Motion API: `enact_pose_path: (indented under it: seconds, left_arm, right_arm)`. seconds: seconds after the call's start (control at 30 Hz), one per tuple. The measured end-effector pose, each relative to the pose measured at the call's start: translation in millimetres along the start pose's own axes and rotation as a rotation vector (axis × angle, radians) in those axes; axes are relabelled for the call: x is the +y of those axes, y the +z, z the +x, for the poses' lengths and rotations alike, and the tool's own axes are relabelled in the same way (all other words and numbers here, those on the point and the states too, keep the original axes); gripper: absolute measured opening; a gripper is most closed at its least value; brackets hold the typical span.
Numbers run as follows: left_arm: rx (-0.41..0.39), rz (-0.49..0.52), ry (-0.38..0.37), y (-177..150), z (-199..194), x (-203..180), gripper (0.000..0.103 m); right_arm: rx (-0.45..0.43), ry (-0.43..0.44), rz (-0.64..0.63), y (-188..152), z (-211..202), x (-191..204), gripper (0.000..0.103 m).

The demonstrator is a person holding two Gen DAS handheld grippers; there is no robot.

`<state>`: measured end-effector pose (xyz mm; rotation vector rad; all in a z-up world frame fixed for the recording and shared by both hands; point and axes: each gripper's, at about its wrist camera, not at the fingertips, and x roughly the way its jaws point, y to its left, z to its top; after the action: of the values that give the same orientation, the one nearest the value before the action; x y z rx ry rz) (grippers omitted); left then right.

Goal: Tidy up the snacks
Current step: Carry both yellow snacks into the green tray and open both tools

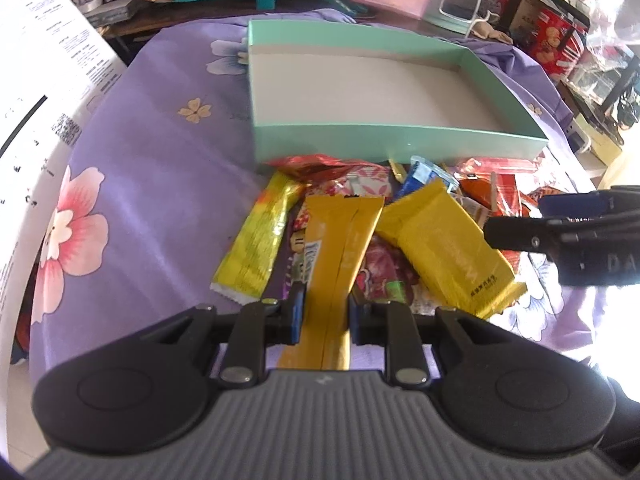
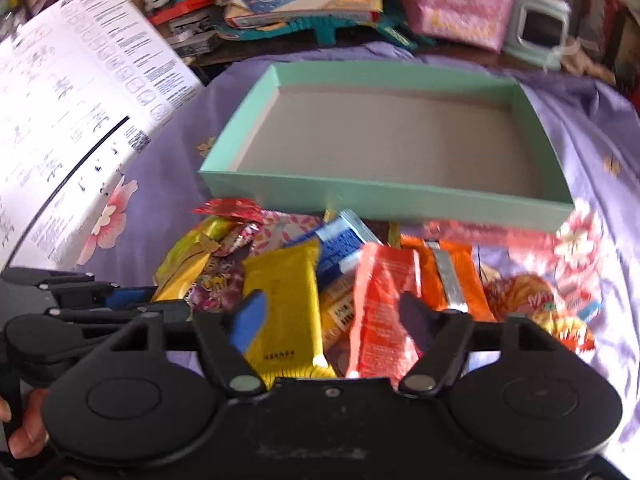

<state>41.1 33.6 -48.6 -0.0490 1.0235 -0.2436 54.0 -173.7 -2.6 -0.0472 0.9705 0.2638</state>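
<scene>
My left hand-held gripper (image 1: 323,314) is clamped on the near end of a yellow bar (image 1: 342,248) lying on the snack pile (image 1: 384,232) before the empty box (image 1: 400,142); light, crinkly, slippery foil, so hold the flat end; my right hand-held gripper (image 2: 332,320) hovers open above the pile

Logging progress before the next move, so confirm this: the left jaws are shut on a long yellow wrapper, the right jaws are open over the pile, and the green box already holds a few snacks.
One thing is wrong: the green box holds nothing; the right wrist view shows its bare grey floor. The left gripper is shut on the long yellow wrapper, and the right gripper is open over the snack pile.
</scene>
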Motion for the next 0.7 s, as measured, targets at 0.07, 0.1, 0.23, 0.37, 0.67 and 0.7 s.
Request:
enact_pose_path:
  seconds: [0.07,0.1,0.23,0.37,0.67,0.7]
  left_arm:
    - [-0.006,-0.021,-0.004,-1,0,8,0.021]
    - [-0.008,-0.033,-0.009,-2,0,13,0.021]
    - [-0.014,-0.054,-0.025,-3,2,24,0.021]
    - [-0.014,-0.058,-0.035,-4,6,31,0.021]
    - [-0.007,-0.064,-0.041,-4,13,36,0.021]
    - [-0.007,-0.067,-0.041,-4,12,36,0.021]
  right_arm:
    - [-0.003,-0.005,-0.048,0,0,13,0.082]
    - [0.004,-0.004,-0.071,0,1,20,0.083]
    - [0.054,-0.004,-0.134,0,15,45,0.083]
    - [0.105,-0.036,-0.176,-3,37,64,0.081]
    - [0.117,-0.052,-0.14,-12,46,60,0.058]
    - [0.119,-0.038,-0.112,-10,44,55,0.058]
